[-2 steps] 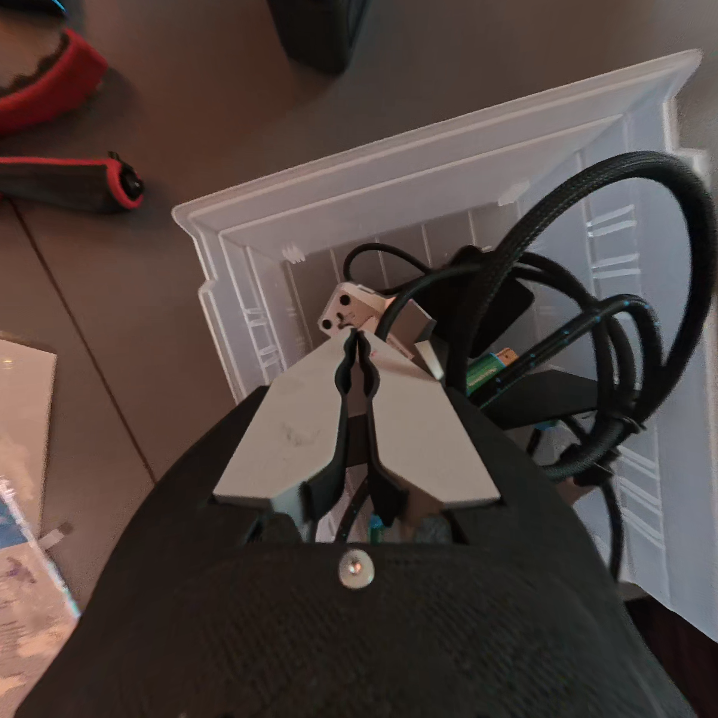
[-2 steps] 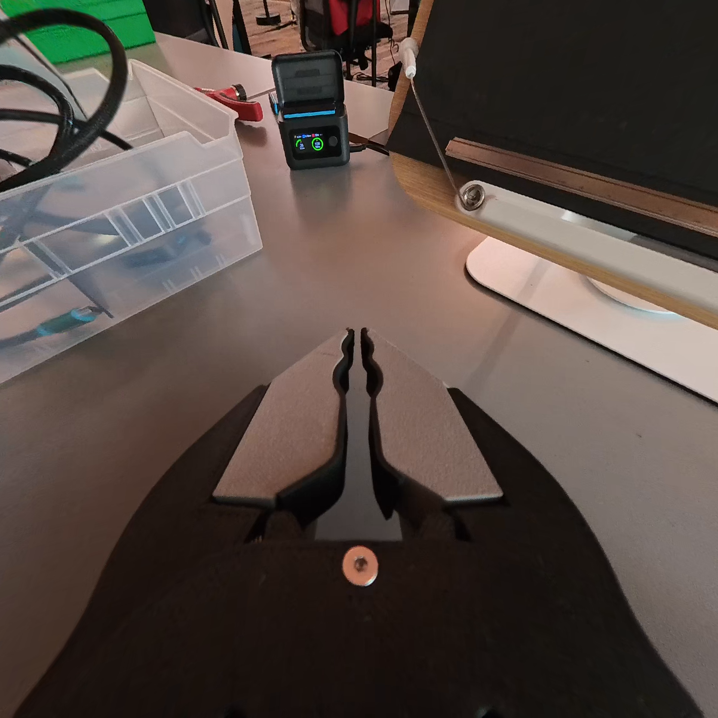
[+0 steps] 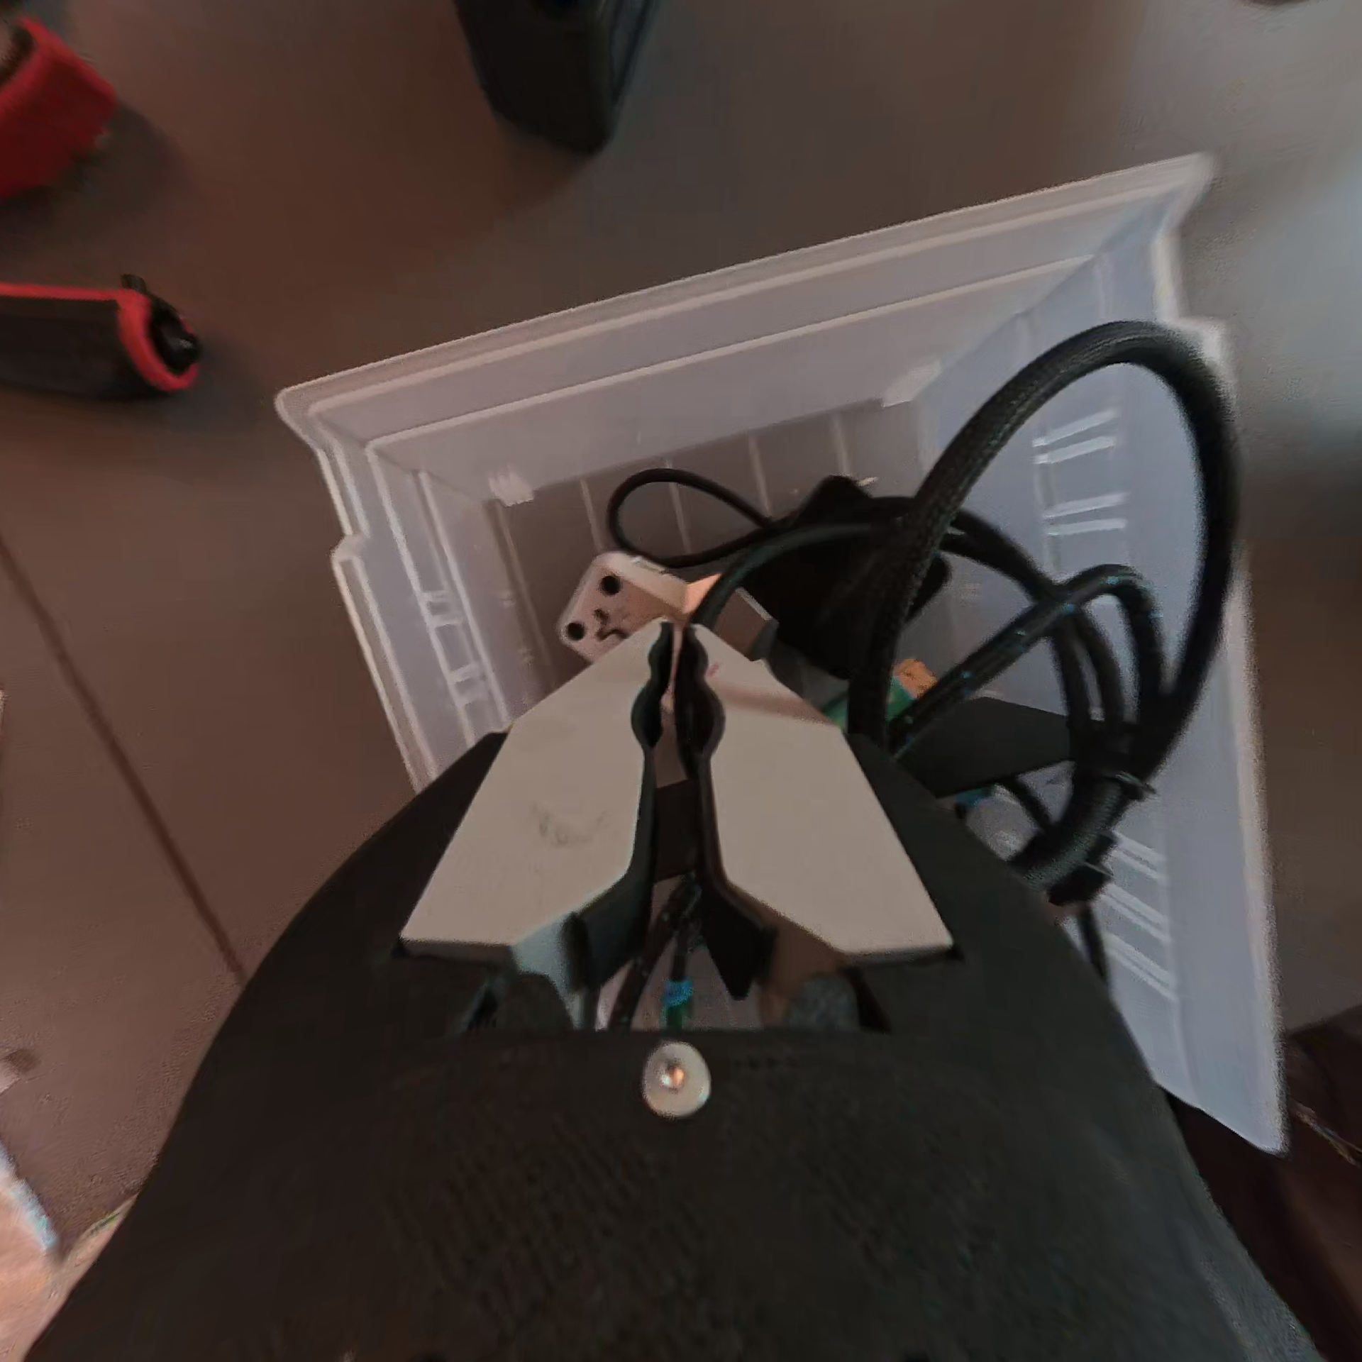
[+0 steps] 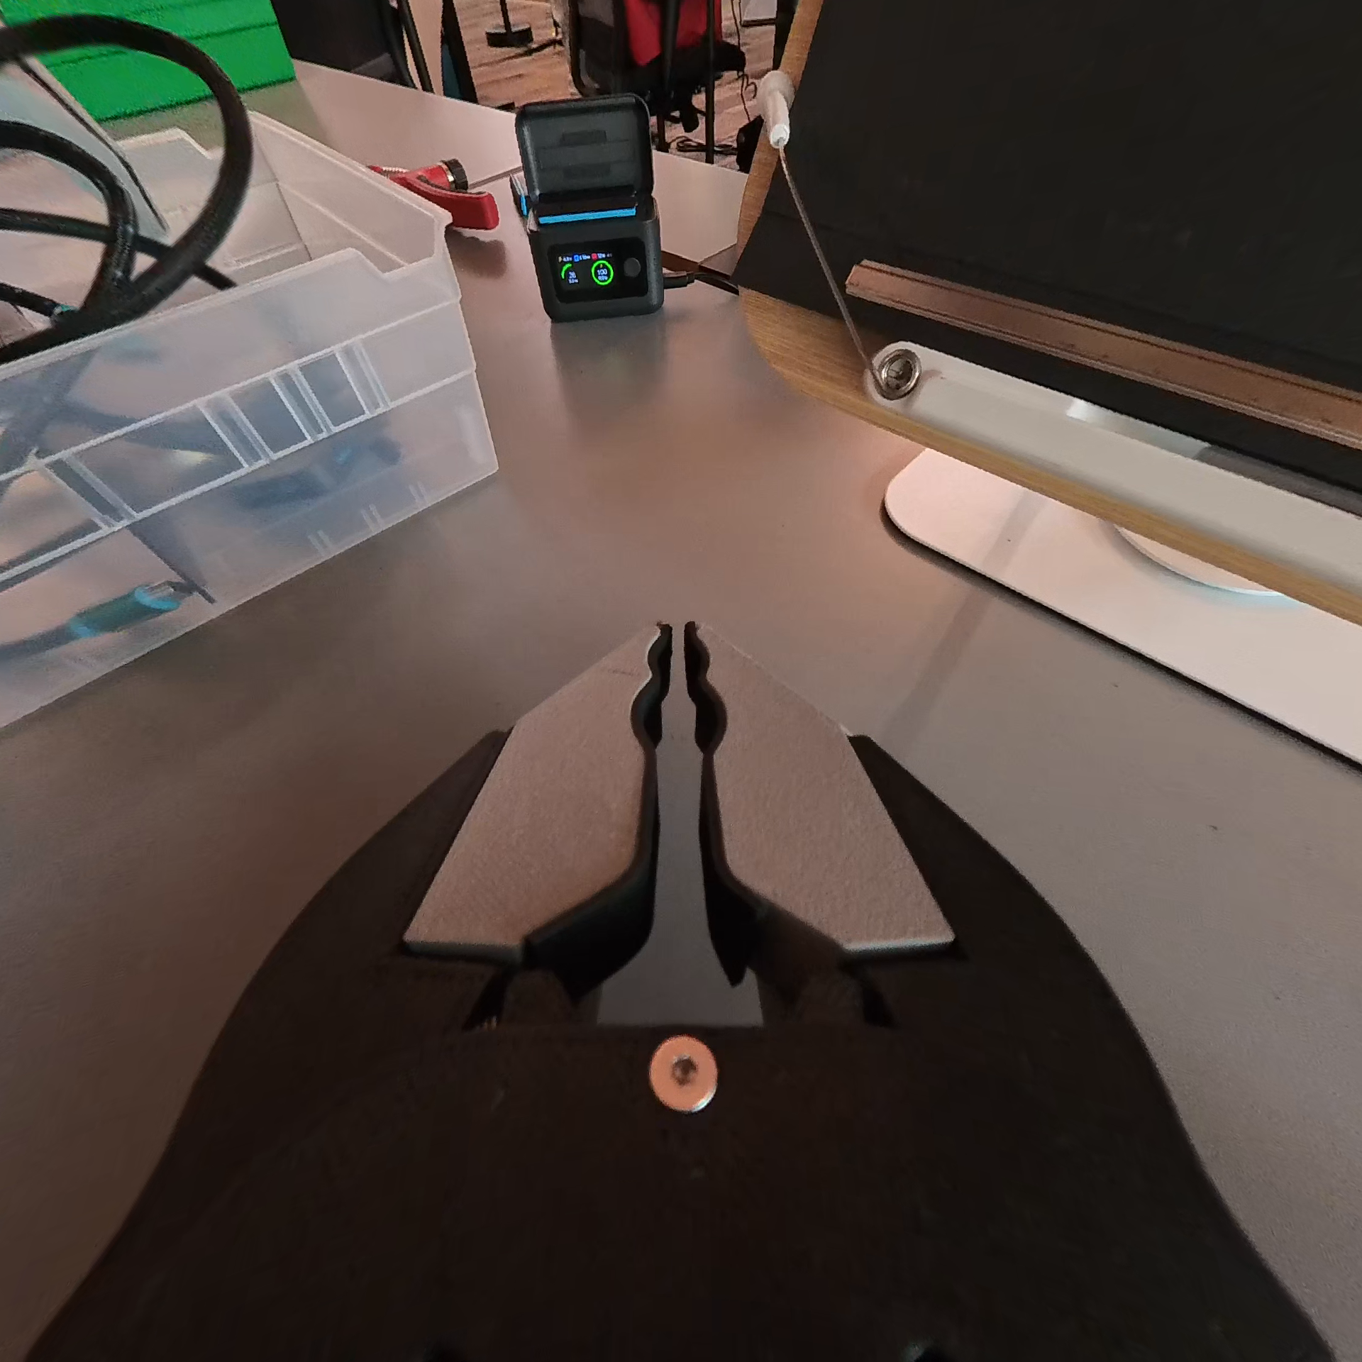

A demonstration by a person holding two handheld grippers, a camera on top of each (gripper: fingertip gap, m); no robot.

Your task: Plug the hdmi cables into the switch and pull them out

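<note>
Two tongs: both with jaws nearly pressed together, only a thin slit between the tips, nothing pinched.
Counter (image 4: 663, 479): grey-brown, fills the lower half of the right wrist view and the left side of the left wrist view.
Monitor (image 4: 1105, 147): dark, tilted, upper right of the right wrist view, on a white base (image 4: 1105, 589).
Clear plastic bin (image 3: 663, 383): centre and right of the left wrist view; left side of the right wrist view.
Left tongs (image 3: 679, 634): centre of the left wrist view, tips over the bin's contents.
Right tongs (image 4: 678, 630): centre of the right wrist view, above bare counter, well apart from the bin.
HDMI cables (image 3: 1105, 589): black braided coils inside the bin, right of centre, one loop rising above the rim.
Switch (image 3: 612, 612): small white box with dark screw holes, in the bin just beyond the left tongs' tips; whether they touch cannot be told.
Charging case (image 4: 593, 221): dark, lit screen, lid up, top centre of the right wrist view.
Red-handled tool (image 3: 96, 339): left edge of the left wrist view, on the counter.
</note>
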